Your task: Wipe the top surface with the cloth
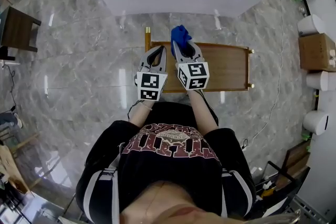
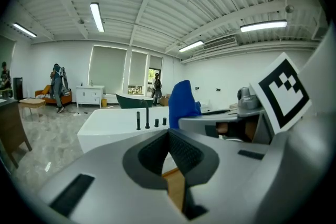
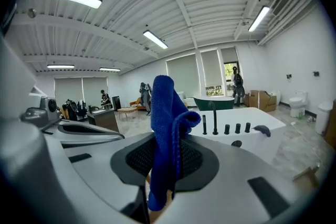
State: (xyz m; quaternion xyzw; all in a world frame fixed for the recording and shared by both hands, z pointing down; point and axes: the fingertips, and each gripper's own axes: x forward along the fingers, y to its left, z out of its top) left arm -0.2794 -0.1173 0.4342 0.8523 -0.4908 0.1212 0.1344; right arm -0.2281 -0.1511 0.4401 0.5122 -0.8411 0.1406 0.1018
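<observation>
Blue cloth (image 3: 167,128) is clamped in right gripper (image 1: 182,50); left gripper (image 1: 156,54) is closed on nothing, both held over wooden table (image 1: 226,68).

Cloth look: the cloth (image 3: 167,128) is bright blue, soft and fuzzy, bunched into one long fold.
Cloth hold: it is pinched tight between the fingers (image 3: 195,157) of the right gripper (image 1: 182,50).
Cloth pose: it sticks up past the fingertips, with its top flopped over to one side. A short end hangs under the pinch.
Cloth place: by the far left corner of the worktop (image 1: 226,68). I cannot tell if they touch.
Worktop look: long, flat, brown wood with small gold posts at the corners.
</observation>
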